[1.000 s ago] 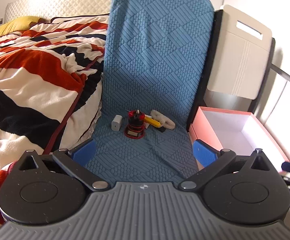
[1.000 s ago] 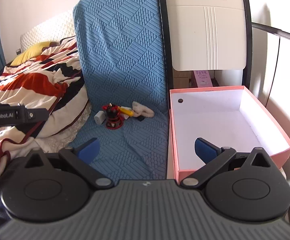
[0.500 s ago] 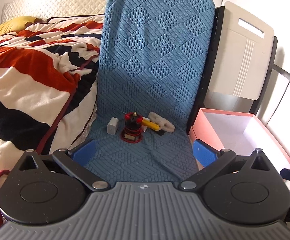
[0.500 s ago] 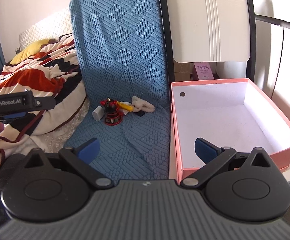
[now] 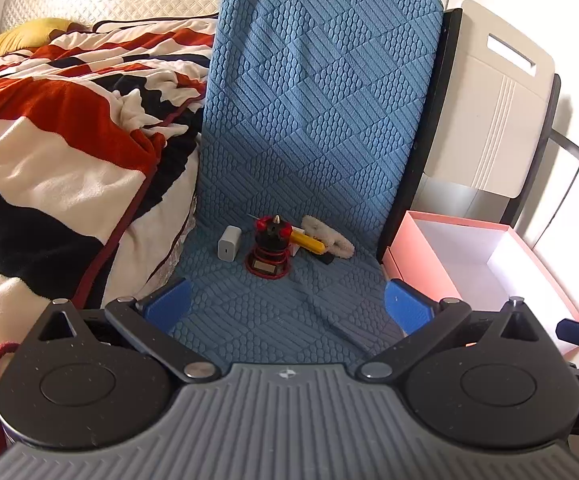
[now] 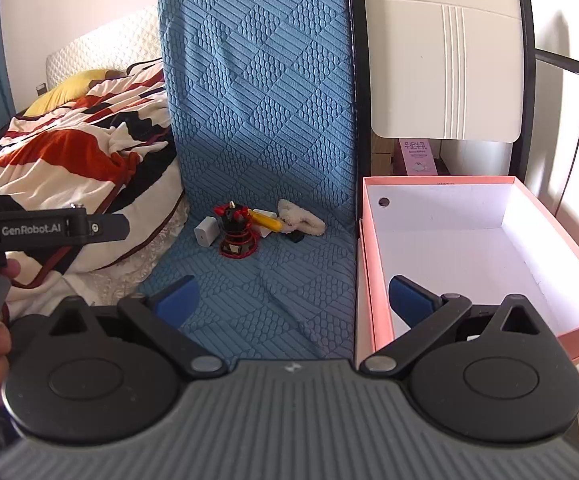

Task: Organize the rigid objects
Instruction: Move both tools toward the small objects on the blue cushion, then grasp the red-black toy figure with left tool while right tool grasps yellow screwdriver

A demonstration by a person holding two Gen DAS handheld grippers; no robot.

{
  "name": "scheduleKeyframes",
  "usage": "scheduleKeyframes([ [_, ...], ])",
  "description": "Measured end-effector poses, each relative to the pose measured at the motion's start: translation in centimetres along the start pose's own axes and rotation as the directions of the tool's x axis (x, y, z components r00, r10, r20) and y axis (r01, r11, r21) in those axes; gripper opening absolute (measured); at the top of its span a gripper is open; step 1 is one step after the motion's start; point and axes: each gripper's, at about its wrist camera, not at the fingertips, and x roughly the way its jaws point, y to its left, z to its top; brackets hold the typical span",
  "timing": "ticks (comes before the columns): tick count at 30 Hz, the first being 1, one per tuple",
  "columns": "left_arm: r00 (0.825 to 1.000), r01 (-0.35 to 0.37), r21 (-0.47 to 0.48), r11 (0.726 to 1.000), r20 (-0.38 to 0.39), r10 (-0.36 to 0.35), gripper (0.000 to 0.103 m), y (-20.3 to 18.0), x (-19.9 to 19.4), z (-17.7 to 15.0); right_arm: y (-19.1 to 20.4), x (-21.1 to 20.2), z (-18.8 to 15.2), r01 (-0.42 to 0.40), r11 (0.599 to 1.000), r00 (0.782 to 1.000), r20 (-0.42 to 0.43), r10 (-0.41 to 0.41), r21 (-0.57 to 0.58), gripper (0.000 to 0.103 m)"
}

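Note:
A small pile lies at the back of the blue textured cloth [image 5: 289, 312]: a white charger block [image 5: 228, 243], a red and black figure on a round base [image 5: 269, 252], a yellow stick-like object [image 5: 309, 241] and a fluffy white piece [image 5: 329, 236]. The same pile shows in the right wrist view around the figure [image 6: 236, 236]. An open pink box [image 6: 373, 264] with a white inside stands to the right, with nothing in it. My left gripper [image 5: 287, 304] and right gripper [image 6: 293, 296] are both open and empty, well short of the pile.
A bed with a red, white and black striped blanket [image 5: 49, 152] borders the cloth on the left. A white and black chair back [image 6: 445, 48] rises behind the box. The left gripper's body [image 6: 49, 230] and the hand holding it show at the left of the right wrist view.
Both grippers have moved forward a little toward the pile and the box. Their jaws stay open. Nothing on the cloth has moved.

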Motion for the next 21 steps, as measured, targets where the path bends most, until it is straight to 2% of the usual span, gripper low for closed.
scheduleKeyframes([
  [9, 0.999, 0.031, 0.001, 1.0, -0.025, -0.031, 0.103, -0.2, 1.4, 0.1, 0.5, 0.3, -0.2, 0.008, 1.0, 1.0, -0.015, -0.009, -0.005, 0.103],
  [13, 0.998, 0.056, 0.016, 0.998, -0.041, -0.055, 0.103, -0.5, 2.6, -0.2, 0.1, 1.0, -0.8, -0.003, 1.0, 1.0, -0.022, 0.004, 0.028, 0.103],
  [19, 0.996, 0.049, 0.037, 0.998, -0.081, -0.046, 0.103, -1.2, 5.0, -0.8, -0.9, 2.6, -3.0, -0.006, 0.997, 1.0, -0.025, 0.008, 0.073, 0.103],
  [21, 0.996, 0.045, 0.032, 0.998, -0.081, -0.042, 0.103, -1.3, 5.3, -0.8, -1.3, 3.0, -3.3, -0.031, 0.995, 0.999, -0.023, 0.033, 0.093, 0.103],
])
